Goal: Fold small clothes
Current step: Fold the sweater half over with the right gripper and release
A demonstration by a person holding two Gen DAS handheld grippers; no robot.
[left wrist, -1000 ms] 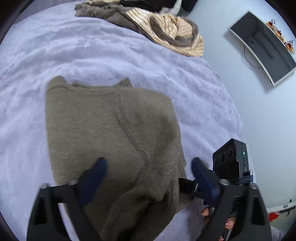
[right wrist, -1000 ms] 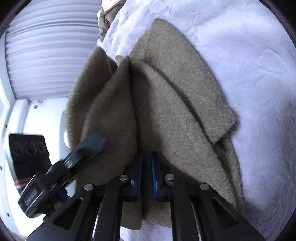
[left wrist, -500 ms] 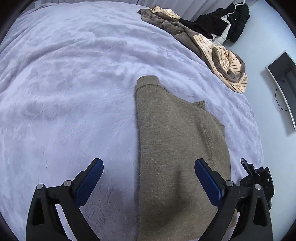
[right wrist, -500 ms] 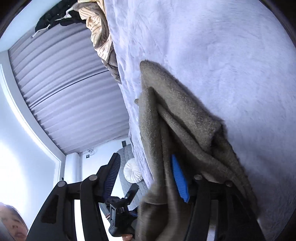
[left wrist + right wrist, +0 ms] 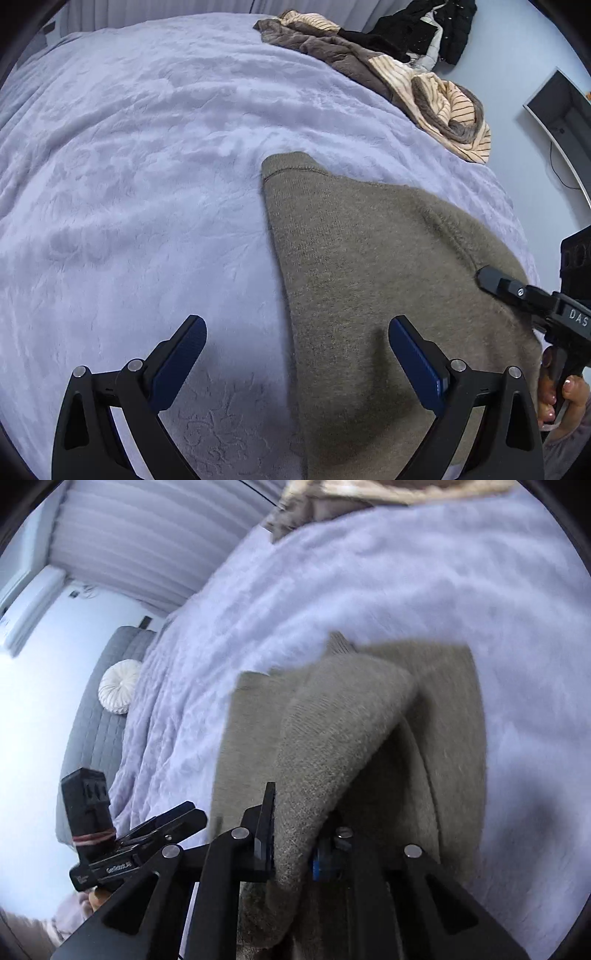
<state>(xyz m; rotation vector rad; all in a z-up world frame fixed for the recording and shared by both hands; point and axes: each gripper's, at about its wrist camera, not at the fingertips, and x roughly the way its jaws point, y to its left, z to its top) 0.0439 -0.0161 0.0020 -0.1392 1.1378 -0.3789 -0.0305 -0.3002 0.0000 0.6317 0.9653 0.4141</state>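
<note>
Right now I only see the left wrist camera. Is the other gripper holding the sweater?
Observer: Yes. The right gripper is shut on a fold of the sweater, and the fold is lifted off the rest of it.
Operator: Is my left one holding anything?
Observer: No. From the right wrist view the left gripper is off to the side, over the blanket, not touching the sweater.
Operator: What else is over there?
Observer: A round white pillow leans on a gray headboard at the bed's far end.
</note>
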